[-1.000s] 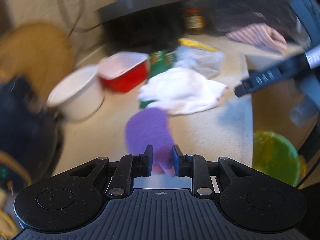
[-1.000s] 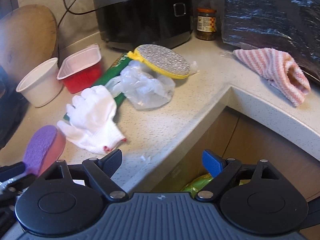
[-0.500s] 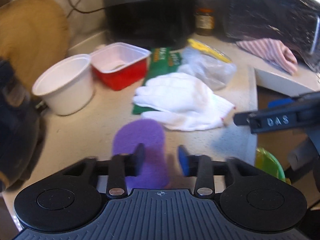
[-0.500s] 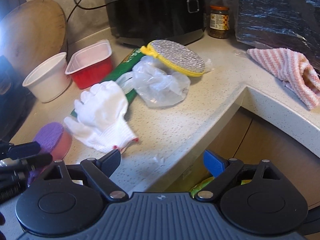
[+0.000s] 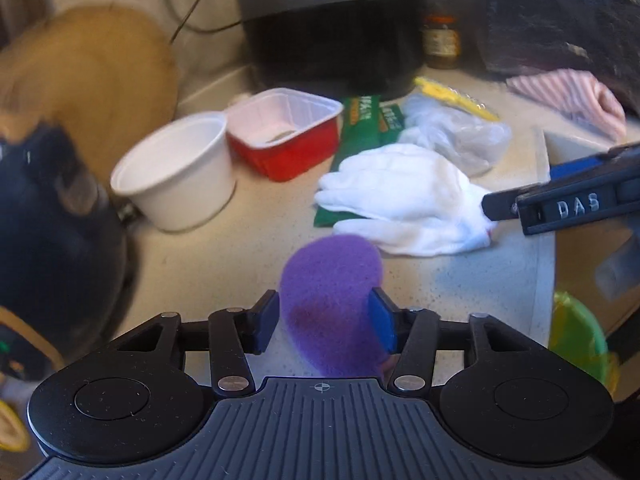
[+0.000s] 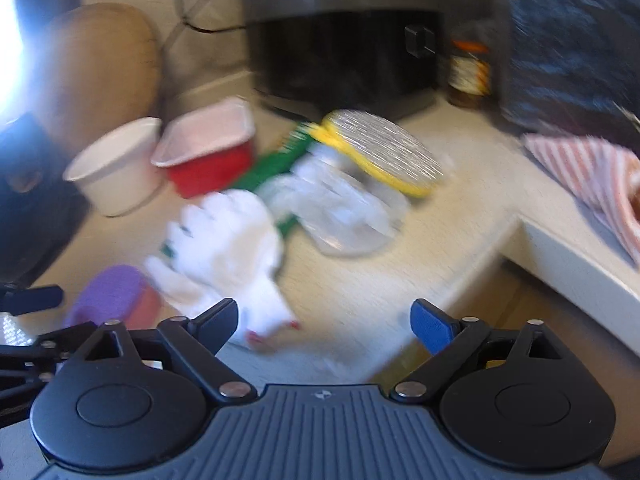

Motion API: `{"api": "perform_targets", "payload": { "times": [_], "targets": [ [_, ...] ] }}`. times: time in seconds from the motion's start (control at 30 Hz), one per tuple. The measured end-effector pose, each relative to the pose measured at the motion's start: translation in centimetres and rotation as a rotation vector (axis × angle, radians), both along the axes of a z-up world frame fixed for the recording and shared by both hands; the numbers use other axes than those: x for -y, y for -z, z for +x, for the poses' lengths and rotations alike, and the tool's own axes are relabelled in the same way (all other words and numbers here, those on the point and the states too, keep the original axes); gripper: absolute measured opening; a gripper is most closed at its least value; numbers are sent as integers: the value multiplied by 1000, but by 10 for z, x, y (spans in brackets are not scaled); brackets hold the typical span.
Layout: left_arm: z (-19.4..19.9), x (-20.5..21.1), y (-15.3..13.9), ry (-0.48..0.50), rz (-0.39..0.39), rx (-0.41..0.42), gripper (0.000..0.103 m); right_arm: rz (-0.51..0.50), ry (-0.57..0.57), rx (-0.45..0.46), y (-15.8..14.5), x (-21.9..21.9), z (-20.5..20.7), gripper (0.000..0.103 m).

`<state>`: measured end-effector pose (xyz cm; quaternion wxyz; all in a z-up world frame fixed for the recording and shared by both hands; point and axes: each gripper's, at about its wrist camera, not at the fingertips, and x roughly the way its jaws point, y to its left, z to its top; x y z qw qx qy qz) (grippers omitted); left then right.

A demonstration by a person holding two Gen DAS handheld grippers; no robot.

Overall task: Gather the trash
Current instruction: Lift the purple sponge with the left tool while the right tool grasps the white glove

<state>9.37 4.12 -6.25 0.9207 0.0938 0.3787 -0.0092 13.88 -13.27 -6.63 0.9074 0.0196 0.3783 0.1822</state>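
Observation:
A purple sponge (image 5: 332,300) lies on the beige counter between the fingers of my left gripper (image 5: 324,320), whose jaws stand open around it; it also shows in the right wrist view (image 6: 108,296). A white glove (image 5: 404,200) lies just beyond it, over a green wrapper (image 5: 360,128). A crumpled clear plastic bag (image 5: 460,136), a red tray (image 5: 288,136) and a white cup (image 5: 176,168) lie further back. My right gripper (image 6: 324,324) is open and empty, low over the counter edge near the glove (image 6: 232,248).
A black rice cooker (image 6: 344,40), a jar (image 6: 468,72) and a round yellow-rimmed scrubber (image 6: 380,152) stand at the back. A striped cloth (image 6: 592,176) lies at right. A yellow-green bin bag (image 5: 576,332) sits below the counter edge. A dark object (image 5: 52,220) is at left.
My left gripper has opened and let go of the purple sponge, which now rests on the counter. My right gripper has moved forward and left toward the glove.

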Motion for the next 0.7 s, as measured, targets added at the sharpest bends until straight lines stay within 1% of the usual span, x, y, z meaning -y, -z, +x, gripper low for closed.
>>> {"api": "perform_targets", "payload": {
  "times": [0.17,0.33,0.4,0.47,0.57,0.67,0.7],
  "targets": [
    [14,-16,1,-56,-105,-7,57,3,-101,20,0,-22,10,96],
    [29,-36,5,-109,-294,-36,59,-50,-169,42,0,-41,23,96],
    [34,-42,7,-113,-347,-50,59,-64,-172,35,0,-44,28,96],
    [36,-43,9,-101,-365,-53,59,-38,-190,10,3,-42,34,96],
    [34,-40,8,-65,-338,-43,59,-12,-189,-42,9,-37,42,96],
    [30,-35,6,-14,-327,-67,59,-14,-213,-39,10,-38,41,95],
    [28,-34,4,2,-325,-78,59,-10,-223,-34,9,-38,40,93]
  ]
}}
